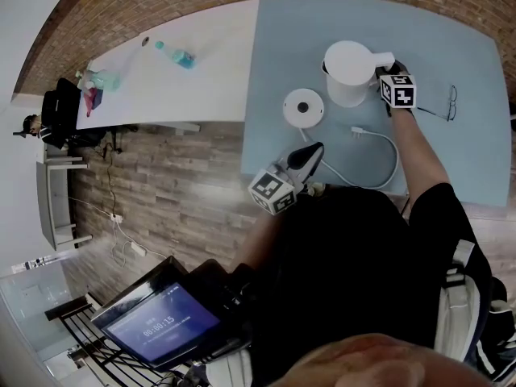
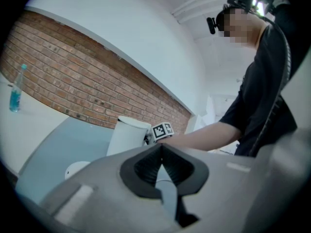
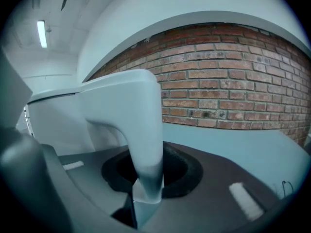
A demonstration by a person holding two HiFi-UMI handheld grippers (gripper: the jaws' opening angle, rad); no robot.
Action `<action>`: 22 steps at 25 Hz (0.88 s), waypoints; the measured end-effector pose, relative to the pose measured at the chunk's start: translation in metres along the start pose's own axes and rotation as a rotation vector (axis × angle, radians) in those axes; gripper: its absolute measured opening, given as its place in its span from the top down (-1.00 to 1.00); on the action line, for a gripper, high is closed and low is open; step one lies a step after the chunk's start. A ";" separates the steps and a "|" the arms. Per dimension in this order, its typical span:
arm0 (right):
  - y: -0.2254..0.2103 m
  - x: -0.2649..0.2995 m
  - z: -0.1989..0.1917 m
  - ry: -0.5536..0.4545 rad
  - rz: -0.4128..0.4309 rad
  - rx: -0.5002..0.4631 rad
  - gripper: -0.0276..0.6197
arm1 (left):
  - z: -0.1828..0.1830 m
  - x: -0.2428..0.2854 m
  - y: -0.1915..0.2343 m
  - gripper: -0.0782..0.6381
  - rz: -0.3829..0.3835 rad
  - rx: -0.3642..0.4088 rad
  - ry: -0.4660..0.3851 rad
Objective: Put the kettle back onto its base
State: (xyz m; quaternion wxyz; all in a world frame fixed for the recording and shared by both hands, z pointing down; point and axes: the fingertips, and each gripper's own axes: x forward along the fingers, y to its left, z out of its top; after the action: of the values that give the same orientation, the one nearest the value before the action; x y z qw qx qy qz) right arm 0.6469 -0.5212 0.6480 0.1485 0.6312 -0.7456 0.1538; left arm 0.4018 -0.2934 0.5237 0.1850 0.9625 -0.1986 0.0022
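Note:
The white kettle (image 1: 348,72) stands upright on the blue-grey table (image 1: 472,63), just right of and behind its round white base (image 1: 303,107), not on it. My right gripper (image 1: 385,77) is at the kettle's right side, shut on the kettle's handle (image 3: 142,115), which runs down between the jaws of that gripper (image 3: 146,181). My left gripper (image 1: 306,156) hovers over the table's near edge, in front of the base, its jaws together with nothing in them. In the left gripper view, the left gripper (image 2: 162,150) looks toward the kettle (image 2: 127,135) and base (image 2: 75,169).
The base's white cord (image 1: 385,166) loops across the table, ending in a plug (image 1: 357,131). A pair of glasses (image 1: 449,103) lies at the right. A white table (image 1: 161,87) to the left carries a blue bottle (image 1: 179,56). Brick wall behind.

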 end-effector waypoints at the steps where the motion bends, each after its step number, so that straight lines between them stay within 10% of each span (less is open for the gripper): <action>1: -0.001 0.000 0.001 -0.004 0.006 0.010 0.66 | 0.000 0.000 -0.001 0.78 0.000 -0.002 0.000; 22: 0.000 -0.028 0.024 -0.119 -0.056 0.206 0.60 | 0.001 -0.015 0.005 0.77 -0.007 0.002 0.006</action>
State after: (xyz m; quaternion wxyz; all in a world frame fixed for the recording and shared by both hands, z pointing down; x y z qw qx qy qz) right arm 0.6504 -0.5055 0.6147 0.0427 0.6715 -0.7156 0.1874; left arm 0.3862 -0.2918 0.5233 0.1845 0.9634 -0.1946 0.0048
